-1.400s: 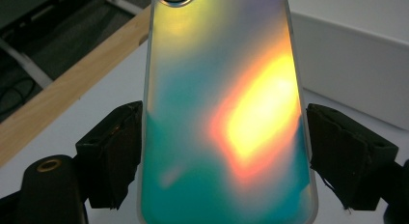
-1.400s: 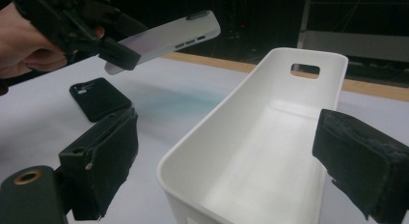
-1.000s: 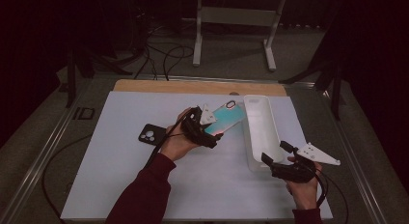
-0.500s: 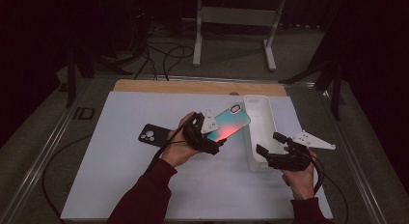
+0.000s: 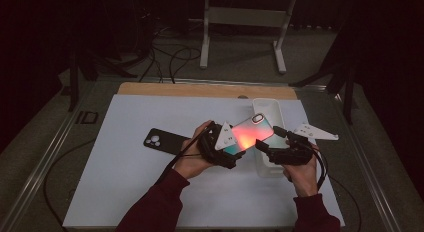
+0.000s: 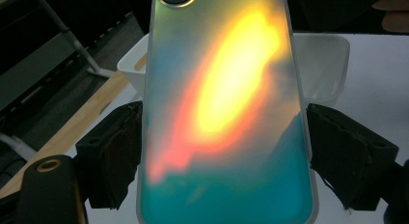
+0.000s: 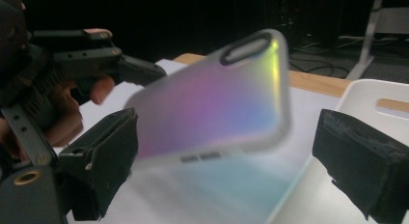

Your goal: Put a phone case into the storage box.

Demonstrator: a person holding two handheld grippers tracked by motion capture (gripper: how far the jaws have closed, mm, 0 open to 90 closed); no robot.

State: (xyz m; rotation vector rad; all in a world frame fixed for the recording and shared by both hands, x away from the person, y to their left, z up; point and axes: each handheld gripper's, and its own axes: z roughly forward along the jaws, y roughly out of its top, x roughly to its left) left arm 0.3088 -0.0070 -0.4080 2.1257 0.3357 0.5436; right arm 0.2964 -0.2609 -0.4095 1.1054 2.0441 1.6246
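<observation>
The left gripper (image 5: 235,151) holds an iridescent phone case (image 5: 249,133) above the table (image 5: 125,192), beside the white tray (image 5: 272,109); the left gripper view shows both pads pressed against the case's long edges, with its lower end cut off by the frame. The right gripper (image 5: 267,142) stands at the case's far end with jaws spread wide; in the right gripper view the case (image 7: 217,103) is blurred, and whether either pad touches it cannot be determined. The high view also shows a black phone case (image 5: 165,141) lying flat, partly hidden behind the left hand (image 5: 192,159).
</observation>
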